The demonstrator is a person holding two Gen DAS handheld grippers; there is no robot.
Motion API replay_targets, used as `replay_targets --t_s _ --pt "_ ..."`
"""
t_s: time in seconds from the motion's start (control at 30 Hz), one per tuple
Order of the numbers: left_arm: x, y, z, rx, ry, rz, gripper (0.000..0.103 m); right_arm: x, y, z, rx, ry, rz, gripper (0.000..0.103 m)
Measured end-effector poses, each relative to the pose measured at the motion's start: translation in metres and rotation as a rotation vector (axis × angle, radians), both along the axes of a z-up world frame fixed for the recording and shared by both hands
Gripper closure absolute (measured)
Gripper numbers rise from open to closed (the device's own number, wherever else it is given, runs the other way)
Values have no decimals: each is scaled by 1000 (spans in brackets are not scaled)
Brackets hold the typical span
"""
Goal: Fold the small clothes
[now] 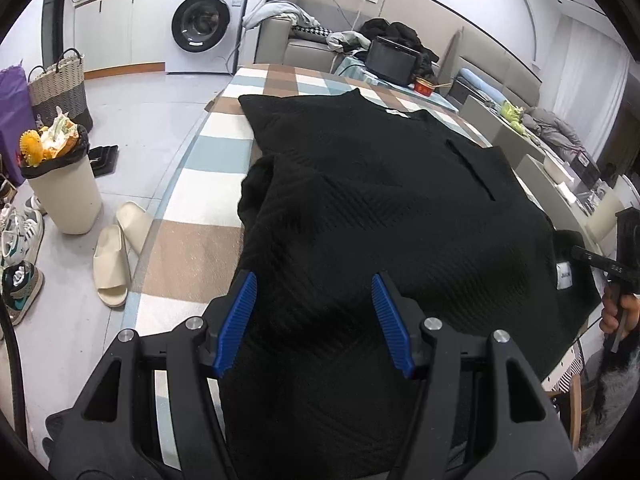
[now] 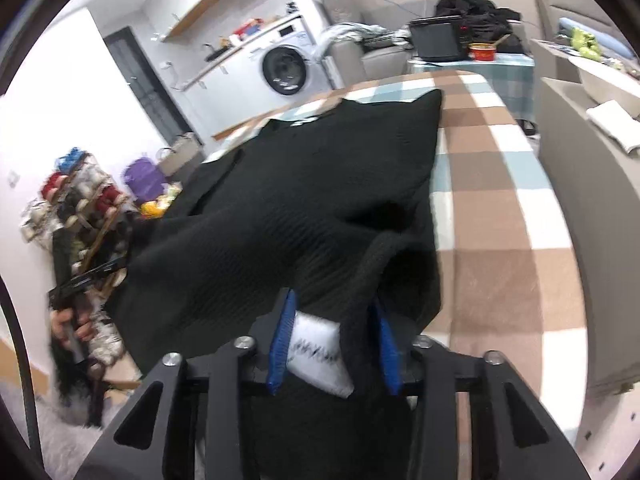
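Observation:
A black ribbed knit garment [image 1: 372, 200] lies spread on a checked table [image 1: 188, 248], its collar label at the far end. My left gripper [image 1: 314, 292] hovers open over the near part of the garment, blue pads [image 1: 240, 312] wide apart with nothing between them. My right gripper [image 2: 334, 320] is closed on a bunched edge of the garment [image 2: 280, 216], with a white tag [image 2: 316, 352] between its blue pads. That edge is lifted off the table [image 2: 500, 216]. The right gripper's body also shows at the right edge of the left wrist view [image 1: 624, 256].
A full bin [image 1: 64, 184], slippers [image 1: 112, 264] and shoes lie on the floor left of the table. A washing machine [image 1: 204, 24] and sofa stand beyond. A laptop [image 1: 390, 62] and red bowl [image 1: 424, 86] sit past the table's far end. Beige chairs [image 2: 580, 168] line the right side.

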State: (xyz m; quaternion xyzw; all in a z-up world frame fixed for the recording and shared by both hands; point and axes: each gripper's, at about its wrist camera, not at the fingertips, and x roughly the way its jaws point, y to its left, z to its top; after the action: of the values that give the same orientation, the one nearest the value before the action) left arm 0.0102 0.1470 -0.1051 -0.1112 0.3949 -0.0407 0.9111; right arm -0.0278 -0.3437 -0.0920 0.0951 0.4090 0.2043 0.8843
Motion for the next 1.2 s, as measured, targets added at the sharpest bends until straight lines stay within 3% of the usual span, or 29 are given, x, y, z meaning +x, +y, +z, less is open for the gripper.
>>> replay_targets --t_s 0.03,0.1,0.3,0.4,0.5,0.67,0.73,0.9,1.0,1.1,1.2 --pt "3 1 0 2 0 5 46 4 -1 -1 -15 5 -17 95" --pt "6 1 1 12 0 12 46 8 -3 1 -34 -11 -56 97" --pt "9 3 -1 18 3 14 46 -20 -15 39 95 -152 -51 97" --pt "11 3 -3 18 13 14 46 -13 -18 26 34 -83 -74 89" --pt "9 2 1 14 2 7 46 1 -31 2 63 23 -115 87" --pt "13 3 6 24 -10 14 46 8 -28 -5 116 19 -71 87" --pt "17 4 6 23 -11 24 46 9 -21 2 114 -15 -56 98" --pt "24 7 2 51 -3 51 50 2 -23 40 173 -141 -72 98" --pt "23 10 -1 48 0 44 50 12 -37 33 166 -92 -139 94" --pt "23 12 -6 70 22 62 50 19 -47 12 150 18 -169 89" --pt "24 15 -10 55 31 67 50 13 -51 0 161 27 -158 86"
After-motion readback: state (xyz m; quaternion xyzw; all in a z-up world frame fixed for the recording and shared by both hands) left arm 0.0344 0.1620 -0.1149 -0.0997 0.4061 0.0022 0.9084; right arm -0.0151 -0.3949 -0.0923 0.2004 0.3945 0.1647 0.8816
